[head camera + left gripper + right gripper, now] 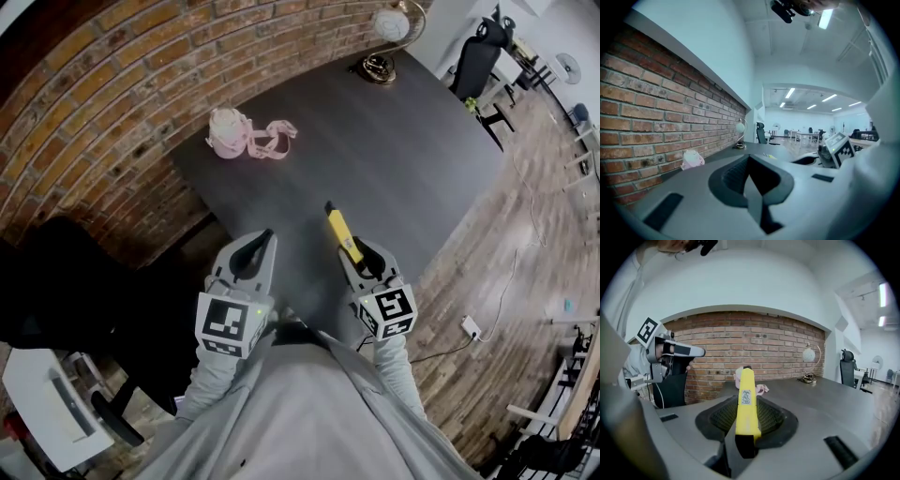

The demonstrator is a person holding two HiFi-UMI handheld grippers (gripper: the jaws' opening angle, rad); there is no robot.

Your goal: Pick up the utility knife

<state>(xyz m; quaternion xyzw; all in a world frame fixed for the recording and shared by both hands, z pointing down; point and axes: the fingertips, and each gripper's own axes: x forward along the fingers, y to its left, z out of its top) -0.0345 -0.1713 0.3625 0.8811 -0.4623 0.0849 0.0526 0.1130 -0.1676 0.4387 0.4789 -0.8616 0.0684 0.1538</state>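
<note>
The yellow utility knife (341,232) is held above the near edge of the dark table (412,159), its black tip pointing away from me. My right gripper (362,259) is shut on its rear half. In the right gripper view the utility knife (746,399) stands up between the dark pads (771,417) and points toward the brick wall. My left gripper (262,246) hangs beside it on the left, shut, with nothing in it. In the left gripper view the left gripper (750,164) has its pads together and the right gripper's marker cube (836,149) shows at the right.
A pink object with a loose pink strap (239,136) lies at the table's far left by the brick wall (103,103). A globe lamp (386,42) stands at the far corner. A black office chair (476,58) is beyond the table; another dark chair (66,281) sits at my left.
</note>
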